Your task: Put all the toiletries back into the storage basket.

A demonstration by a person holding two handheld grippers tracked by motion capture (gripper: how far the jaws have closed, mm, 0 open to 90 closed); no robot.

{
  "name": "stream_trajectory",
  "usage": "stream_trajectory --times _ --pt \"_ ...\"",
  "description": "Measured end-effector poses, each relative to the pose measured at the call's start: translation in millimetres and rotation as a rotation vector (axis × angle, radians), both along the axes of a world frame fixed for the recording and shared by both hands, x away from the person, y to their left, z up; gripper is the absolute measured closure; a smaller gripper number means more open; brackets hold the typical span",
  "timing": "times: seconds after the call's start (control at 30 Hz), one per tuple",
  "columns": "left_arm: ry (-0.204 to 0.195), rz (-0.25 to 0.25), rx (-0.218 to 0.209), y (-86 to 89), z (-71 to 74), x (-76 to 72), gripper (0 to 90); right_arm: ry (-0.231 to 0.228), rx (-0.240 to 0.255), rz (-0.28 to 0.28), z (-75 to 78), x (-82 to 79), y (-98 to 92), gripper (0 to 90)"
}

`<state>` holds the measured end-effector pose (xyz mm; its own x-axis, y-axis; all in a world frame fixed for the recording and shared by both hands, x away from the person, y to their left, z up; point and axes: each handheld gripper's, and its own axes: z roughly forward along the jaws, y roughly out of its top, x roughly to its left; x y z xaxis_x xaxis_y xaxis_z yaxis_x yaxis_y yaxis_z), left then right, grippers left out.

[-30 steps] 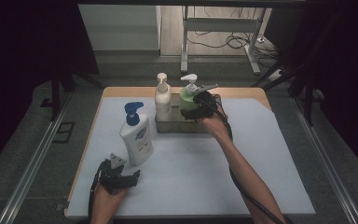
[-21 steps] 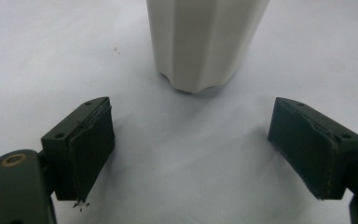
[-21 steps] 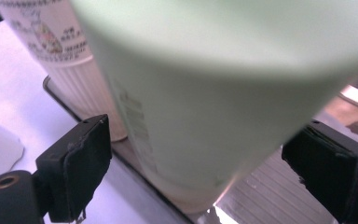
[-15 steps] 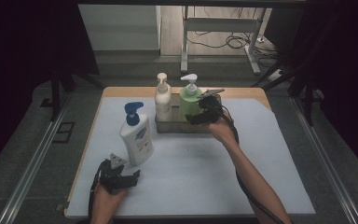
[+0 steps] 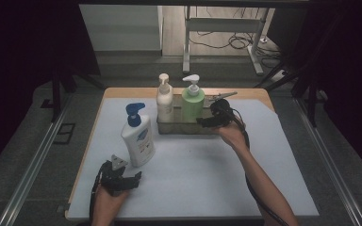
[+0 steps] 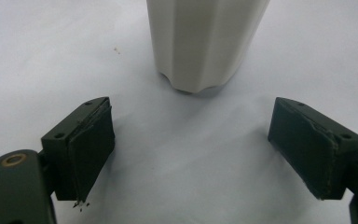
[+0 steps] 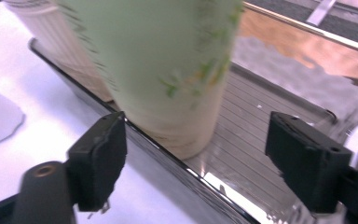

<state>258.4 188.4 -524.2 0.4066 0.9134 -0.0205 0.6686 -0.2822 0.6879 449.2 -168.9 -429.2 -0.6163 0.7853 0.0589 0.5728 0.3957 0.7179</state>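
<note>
At the upper middle of the high view a metal tray (image 5: 166,128) sits on the white table cover (image 5: 202,179); in it stand a cream pump bottle (image 5: 164,100) and, to its right, a green pump bottle (image 5: 193,100), both upright, long axes vertical; the right half of the tray is bare. The right gripper (image 5: 206,121) sits just right of the green bottle, at the tray's near rim, its tips pointing toward the bottle's lower body; this hand is by far the nearer to it. In the right gripper view the green bottle (image 7: 168,70) rises at the upper middle, ahead of and between the jaws but not touching either; the jaws have just been closing, yet stand well apart with nothing pinched; the tray (image 7: 261,154) floor shows between them.

At the lower left of the high view the left gripper (image 5: 134,177) rests low on the table, just below a white bottle with a blue pump (image 5: 139,139); in the left gripper view that bottle's base (image 6: 205,46) stands upright ahead of the widely spread, empty jaws.
</note>
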Motion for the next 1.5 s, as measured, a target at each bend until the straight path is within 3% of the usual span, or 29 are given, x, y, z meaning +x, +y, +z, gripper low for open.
stream_trajectory --times 0.13,0.27,0.47,0.5,0.57,0.67,0.93,1.5 --pt "0.000 0.000 0.000 0.0 0.0 0.0 14.1 0.010 0.005 -0.018 -1.0 1.5 -4.6 32.7" --pt "0.000 0.000 0.000 0.0 0.0 0.0 14.1 0.010 -0.017 -0.038 -1.7 5.6 -8.0 49.6" --pt "0.001 0.000 0.000 0.1 0.0 0.0 14.1 0.003 -0.033 -0.038 -6.2 11.0 -6.9 63.7" --pt "0.000 0.000 0.000 0.1 0.0 0.0 14.1 0.002 -0.037 -0.049 -8.8 13.5 -4.6 70.1" --pt "0.000 0.000 0.000 0.1 0.0 0.1 14.1 0.003 -0.041 -0.053 -9.7 14.5 -3.4 72.3" --pt "0.001 0.000 0.000 0.2 0.0 0.0 14.1 -0.002 -0.034 -0.076 -13.5 19.9 0.0 82.6" --pt "0.000 0.000 -0.001 0.1 0.0 0.1 14.1 0.009 -0.010 -0.092 -18.3 27.0 4.8 89.1" --pt "0.001 0.000 0.000 0.2 0.0 0.1 14.1 0.033 -0.004 -0.101 -22.0 29.6 11.1 87.8"
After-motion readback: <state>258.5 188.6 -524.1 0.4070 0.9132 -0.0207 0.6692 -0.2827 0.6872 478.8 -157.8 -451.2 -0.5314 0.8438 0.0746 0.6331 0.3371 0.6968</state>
